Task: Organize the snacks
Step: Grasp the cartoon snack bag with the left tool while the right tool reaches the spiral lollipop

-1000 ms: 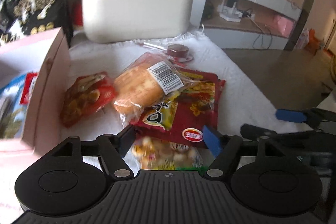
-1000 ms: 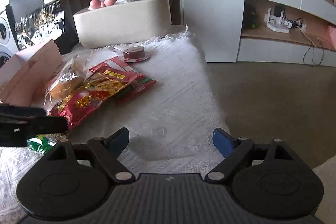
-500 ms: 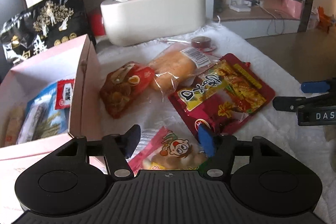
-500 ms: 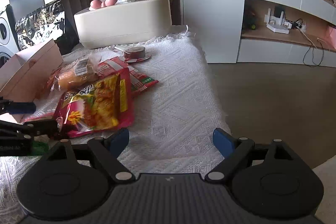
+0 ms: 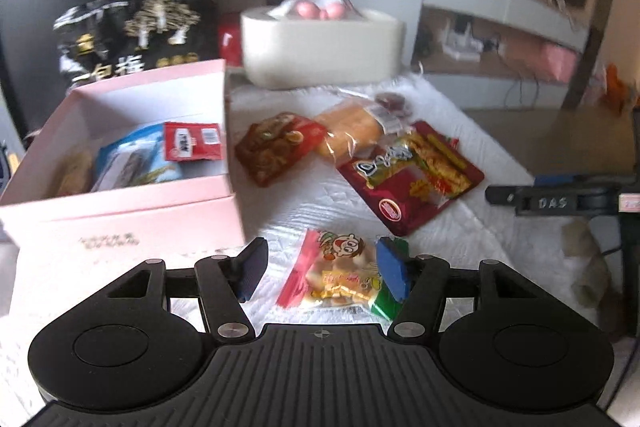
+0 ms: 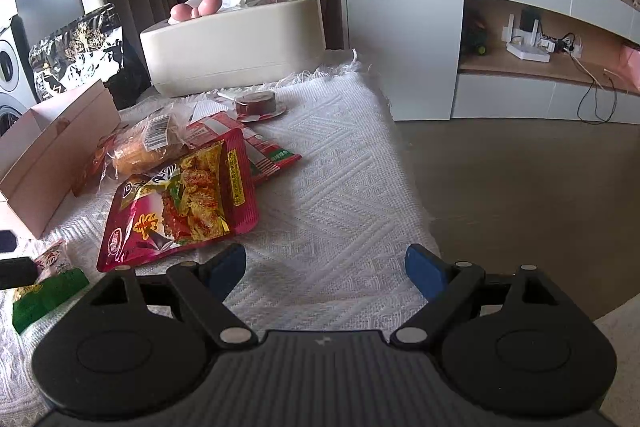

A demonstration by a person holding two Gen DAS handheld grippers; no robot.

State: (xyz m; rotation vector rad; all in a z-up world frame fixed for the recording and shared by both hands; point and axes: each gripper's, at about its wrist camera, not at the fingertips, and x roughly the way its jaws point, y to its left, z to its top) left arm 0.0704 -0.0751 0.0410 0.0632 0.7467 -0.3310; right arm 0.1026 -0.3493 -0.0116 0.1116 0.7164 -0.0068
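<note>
My left gripper [image 5: 320,273] is shut on a small cartoon snack packet [image 5: 336,279] with a green corner, just above the white cloth. The right pad sits on the green corner. The right wrist view shows the same packet [image 6: 48,287] at the far left. An open pink box [image 5: 120,211] stands close on the left, with a blue pack and a small red sachet inside. On the cloth lie a big red snack pack [image 5: 412,179], a wrapped bread roll [image 5: 352,131] and a brown-red pack [image 5: 276,147]. My right gripper [image 6: 326,269] hovers open over bare cloth, nothing between its fingers.
A cream tissue box [image 5: 320,47] and a black bag [image 5: 136,31] stand at the back. A small round brown tub [image 6: 256,103] sits near the tissue box. A flat red packet [image 6: 272,155] lies under the big red pack. The cloth ends at the table's right edge [image 6: 408,187].
My left gripper narrowed on the cartoon packet and drew back toward the pink box with it. The big red pack tipped up, then settled face up nearer the front. The right gripper stayed still.
</note>
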